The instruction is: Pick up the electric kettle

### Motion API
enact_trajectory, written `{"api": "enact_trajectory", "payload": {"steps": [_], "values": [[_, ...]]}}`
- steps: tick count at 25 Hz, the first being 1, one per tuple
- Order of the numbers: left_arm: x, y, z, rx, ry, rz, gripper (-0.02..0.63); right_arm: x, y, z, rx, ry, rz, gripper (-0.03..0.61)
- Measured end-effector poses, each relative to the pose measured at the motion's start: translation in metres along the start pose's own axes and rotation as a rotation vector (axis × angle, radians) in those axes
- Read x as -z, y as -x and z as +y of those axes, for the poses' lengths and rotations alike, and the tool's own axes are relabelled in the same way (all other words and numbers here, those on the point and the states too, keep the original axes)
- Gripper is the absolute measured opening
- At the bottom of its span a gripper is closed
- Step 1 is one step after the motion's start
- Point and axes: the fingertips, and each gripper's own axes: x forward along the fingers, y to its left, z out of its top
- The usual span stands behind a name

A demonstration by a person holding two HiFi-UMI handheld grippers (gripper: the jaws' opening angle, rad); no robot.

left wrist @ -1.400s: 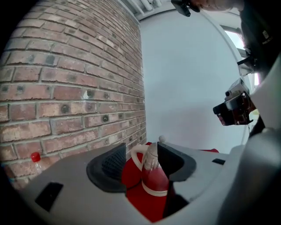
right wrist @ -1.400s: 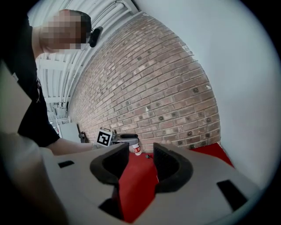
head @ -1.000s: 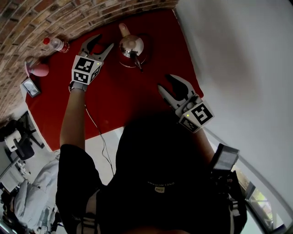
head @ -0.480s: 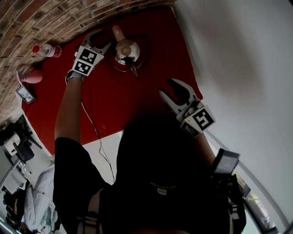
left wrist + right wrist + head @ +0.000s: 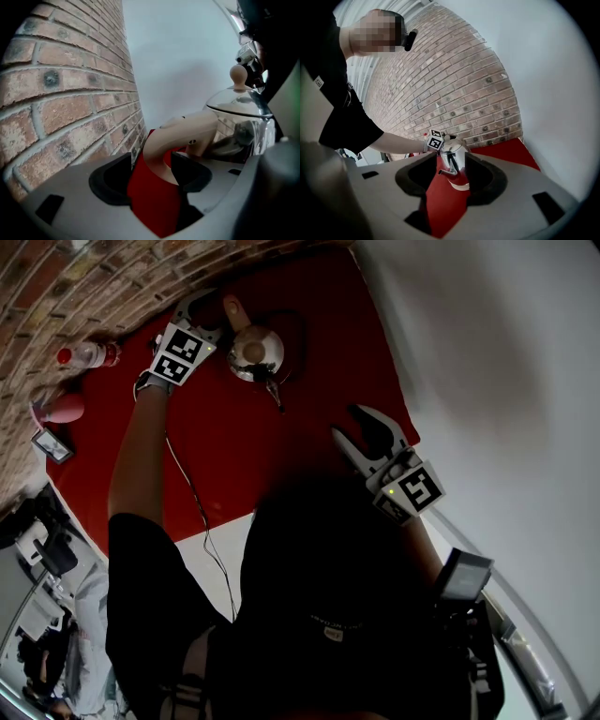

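Fingers (image 5: pixel 111 179) of the left gripper (image 5: pixel 204 320) stand wide apart and have just been opening. The kettle's beige handle (image 5: pixel 180 136) curves down between them, closer to the right-hand finger, and neither pad presses on it. The right gripper (image 5: pixel 352 426) hangs over the right edge of the red tabletop (image 5: pixel 309 427). Its fingers (image 5: pixel 487 178) are also spread wide with nothing between them, well apart from the kettle.

The electric kettle (image 5: pixel 255 352) stands upright near the far edge of the tabletop, close to the brick wall (image 5: pixel 61 93). Its handle-to-spout line runs from the far edge towards the near edge. The handle is on the wall side, and the thin spout (image 5: pixel 274 392) points back at the person. In the left gripper view the steel body rises just to the right of the fingers, with the round lid knob (image 5: pixel 239 75) on top.

Towards the far left corner lie a clear bottle (image 5: pixel 86 354) with a red cap, a pink object (image 5: pixel 62 410) and a small framed device (image 5: pixel 52 444). All three are well apart from the kettle. A thin cable (image 5: pixel 202 517) trails over the near edge. The brick wall stands just beside the left gripper's outer finger, and a white wall (image 5: pixel 487 362) borders the right edge.
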Motion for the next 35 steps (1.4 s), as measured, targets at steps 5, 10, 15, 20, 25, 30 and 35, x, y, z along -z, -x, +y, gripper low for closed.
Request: {"api": "enact_trajectory", "payload": {"steps": [5, 10, 15, 20, 25, 30, 35], "values": [[-0.013, -0.015, 0.001, 0.025, -0.02, -0.04, 0.255, 0.003, -0.001, -0.005, 0.015, -0.019, 0.007, 0.183], [-0.019, -0.02, -0.004, 0.029, -0.02, -0.079, 0.188, 0.002, -0.002, -0.008, 0.024, -0.03, 0.002, 0.183], [-0.02, -0.016, -0.006, 0.025, -0.004, -0.098, 0.158, 0.004, 0.0, -0.01, 0.033, -0.035, -0.003, 0.183], [-0.015, -0.012, -0.004, -0.024, 0.05, -0.086, 0.158, 0.01, -0.001, -0.012, 0.034, -0.053, -0.022, 0.183], [-0.009, -0.004, 0.002, -0.057, 0.095, -0.057, 0.158, 0.006, 0.001, -0.01, 0.034, -0.052, -0.016, 0.183], [-0.003, 0.007, 0.001, -0.098, 0.138, -0.04, 0.16, 0.005, 0.004, -0.003, 0.029, -0.07, -0.052, 0.183], [-0.006, 0.017, -0.002, -0.107, 0.215, -0.057, 0.16, 0.007, 0.01, 0.0, 0.018, -0.039, -0.058, 0.182]]}}
